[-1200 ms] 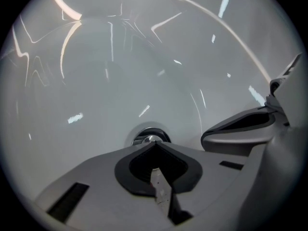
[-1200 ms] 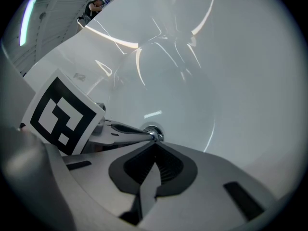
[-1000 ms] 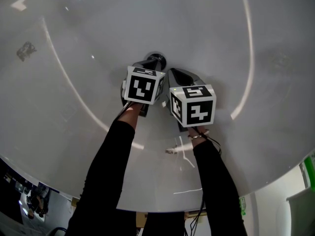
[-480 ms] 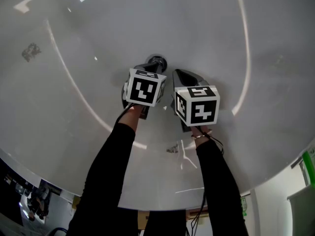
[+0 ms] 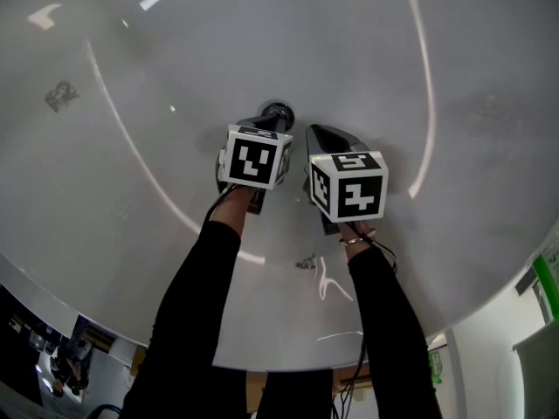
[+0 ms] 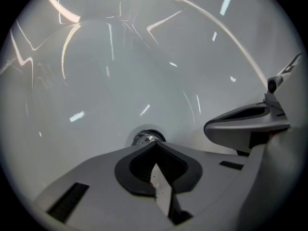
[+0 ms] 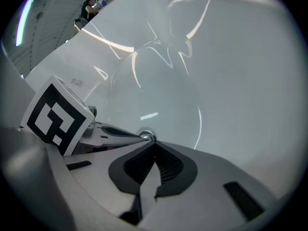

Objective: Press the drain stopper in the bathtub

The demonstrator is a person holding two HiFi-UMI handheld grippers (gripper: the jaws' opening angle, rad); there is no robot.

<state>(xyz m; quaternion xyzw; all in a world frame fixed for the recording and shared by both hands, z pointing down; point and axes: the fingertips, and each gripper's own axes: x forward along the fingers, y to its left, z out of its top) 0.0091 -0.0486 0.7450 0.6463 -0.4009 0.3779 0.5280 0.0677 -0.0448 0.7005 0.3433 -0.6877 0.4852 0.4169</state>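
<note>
Where the floor of the white bathtub (image 5: 410,51) lies lowest, the chrome drain stopper (image 5: 279,112) sits in its round seat, ringed by glossy enamel streaked with curved light reflections. The left tongs (image 5: 269,122) are pressed together with nothing between them. Their tip lies at the near edge of the stopper (image 6: 146,137), though contact cannot be confirmed. The right tongs (image 5: 316,133) are likewise pinched together and empty. They sit just beside the left pair, a little to the right of the stopper (image 7: 147,136) and apart from it. Seen from the right gripper view, the left tongs (image 7: 137,136) cross in front of the stopper's left half, so only its right half shows. Each marker cube (image 5: 255,155) covers the hand behind it, and black sleeves (image 5: 196,295) run back to the tub's near rim. A small grey smudge (image 5: 59,94) marks the left wall of the tub. Beyond the far rim stands a person (image 7: 90,6), small and distant.
</note>
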